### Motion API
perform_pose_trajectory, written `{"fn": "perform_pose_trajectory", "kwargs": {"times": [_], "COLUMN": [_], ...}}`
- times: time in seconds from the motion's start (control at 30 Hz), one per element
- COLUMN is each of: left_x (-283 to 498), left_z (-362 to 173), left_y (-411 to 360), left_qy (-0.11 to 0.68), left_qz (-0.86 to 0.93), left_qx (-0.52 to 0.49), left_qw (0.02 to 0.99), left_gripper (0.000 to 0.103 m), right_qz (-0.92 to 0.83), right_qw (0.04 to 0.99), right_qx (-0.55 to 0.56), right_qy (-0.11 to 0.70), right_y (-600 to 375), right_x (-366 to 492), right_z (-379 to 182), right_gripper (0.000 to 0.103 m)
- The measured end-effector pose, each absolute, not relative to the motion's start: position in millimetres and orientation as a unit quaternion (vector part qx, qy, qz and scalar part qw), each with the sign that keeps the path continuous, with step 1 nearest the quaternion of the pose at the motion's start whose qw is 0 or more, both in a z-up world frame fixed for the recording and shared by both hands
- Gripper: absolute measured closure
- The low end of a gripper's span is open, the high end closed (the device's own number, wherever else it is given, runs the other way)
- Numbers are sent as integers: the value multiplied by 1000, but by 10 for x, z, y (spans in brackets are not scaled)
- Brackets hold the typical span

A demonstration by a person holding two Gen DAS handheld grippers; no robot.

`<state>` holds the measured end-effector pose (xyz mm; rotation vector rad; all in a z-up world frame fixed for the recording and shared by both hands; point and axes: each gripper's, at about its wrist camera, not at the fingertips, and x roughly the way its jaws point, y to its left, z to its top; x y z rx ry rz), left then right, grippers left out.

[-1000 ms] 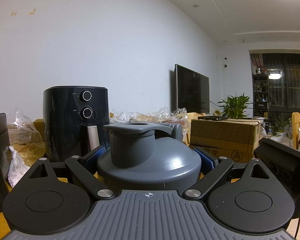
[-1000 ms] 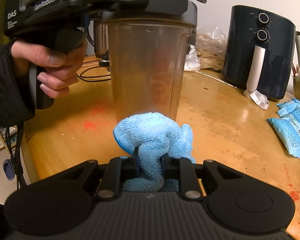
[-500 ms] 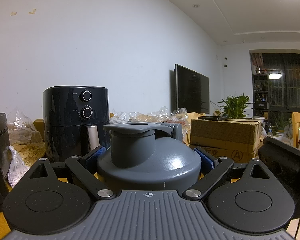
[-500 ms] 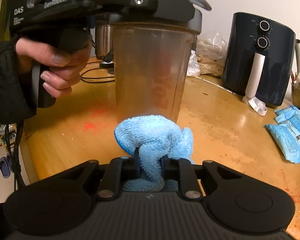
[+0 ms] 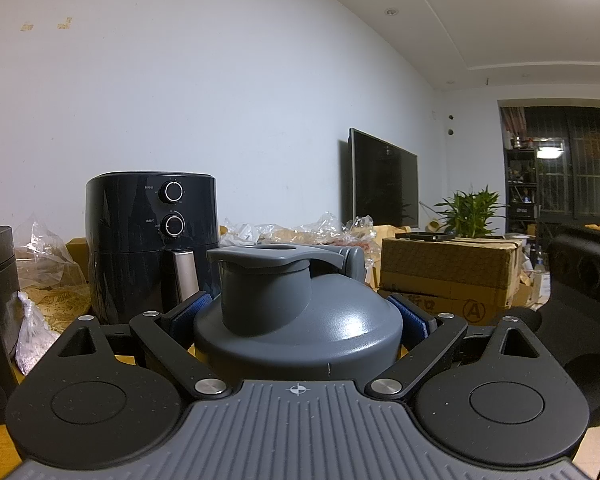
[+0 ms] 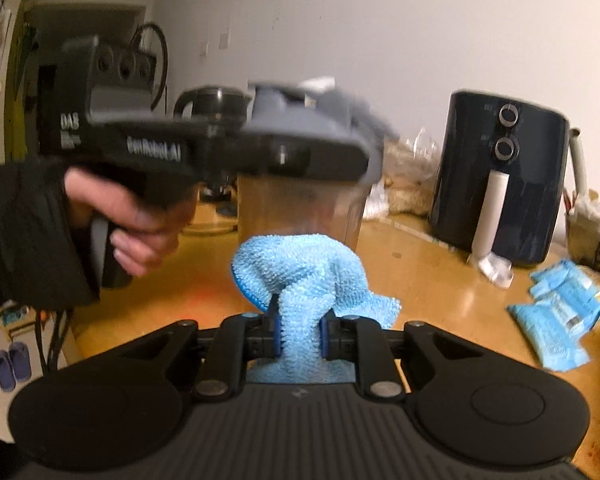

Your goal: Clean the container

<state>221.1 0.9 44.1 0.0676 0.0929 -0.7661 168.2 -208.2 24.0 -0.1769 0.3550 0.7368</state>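
Note:
The container is a clear shaker cup (image 6: 296, 212) with a grey flip-cap lid (image 5: 296, 320). My left gripper (image 5: 298, 316) is shut on the lid, blue pads on both sides; in the right wrist view it (image 6: 300, 156) holds the cup from the left. My right gripper (image 6: 299, 330) is shut on a light blue cloth (image 6: 300, 272), bunched in front of the cup's lower wall. The right wrist view is motion-blurred. The cup's base is hidden behind the cloth.
A black air fryer (image 6: 504, 184) stands at the back right of the wooden table (image 6: 440, 296), also in the left wrist view (image 5: 148, 240). Blue snack packets (image 6: 560, 312) lie at the right. A cardboard box (image 5: 448, 268) and plastic bags sit behind.
The right gripper with the cloth has risen, so the cup sits lower in its view and the cloth covers the lower wall. The left gripper keeps its hold on the lid.

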Motion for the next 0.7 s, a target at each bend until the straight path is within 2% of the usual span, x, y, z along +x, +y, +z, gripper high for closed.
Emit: {"fn": "perform_pose_trajectory", "kwargs": {"times": [0.27, 0.7], "left_x": [2209, 2198], "left_z": [437, 446], "left_y": [20, 23], "left_qy": [45, 46], "left_qz": [-373, -372], "left_qx": [33, 34], "left_qw": [926, 926], "left_gripper": [8, 8], "right_qz": [358, 363], "right_qw": [925, 925], "right_qx": [-55, -47], "right_qy": [111, 106], "right_y": [-2166, -2201], "right_x": [1577, 1503], "right_z": [401, 399], "right_gripper": [90, 91]}}
